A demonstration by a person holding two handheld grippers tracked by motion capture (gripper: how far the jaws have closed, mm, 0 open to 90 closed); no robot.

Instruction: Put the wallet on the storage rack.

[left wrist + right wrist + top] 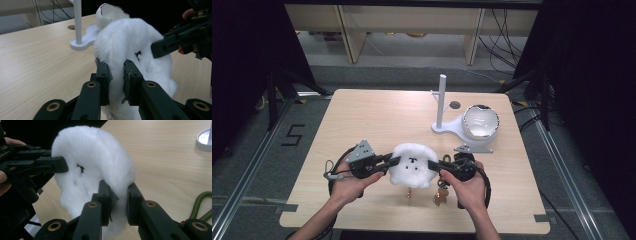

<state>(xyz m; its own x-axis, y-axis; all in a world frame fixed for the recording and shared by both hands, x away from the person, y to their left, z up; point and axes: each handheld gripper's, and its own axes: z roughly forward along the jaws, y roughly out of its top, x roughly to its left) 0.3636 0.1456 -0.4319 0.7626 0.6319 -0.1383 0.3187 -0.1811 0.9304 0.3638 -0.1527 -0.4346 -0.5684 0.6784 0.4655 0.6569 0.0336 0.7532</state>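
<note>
— Pale wood, that table, with grey floor around it and light wooden furniture legs at the back. What sits on it in the high view?

— At the near middle a white plush toy with a small black face, held up between two grippers. The left gripper comes in from the toy's left side, the right gripper from its right side, each in one of the person's hands. Toward the far right stands a white post stand, and just beside it on the same base a white cracked-egg bowl. Some small brownish bits hang or lie under the toy; I cannot tell what they are.

— And the left gripper view?

— Its two black jaws rise from below and pinch a fold of the toy's fur between the pads; they are clamped on the plush. Across the toy, the other gripper bites its far edge. Behind stand the post stand and the egg bowl.

— The right gripper view?

— The same from the other side: its jaws squeeze the edge of the plush toy, closed tight on the fur. The other gripper grips the opposite edge at left. A green cord lies on the table at lower right.
</note>
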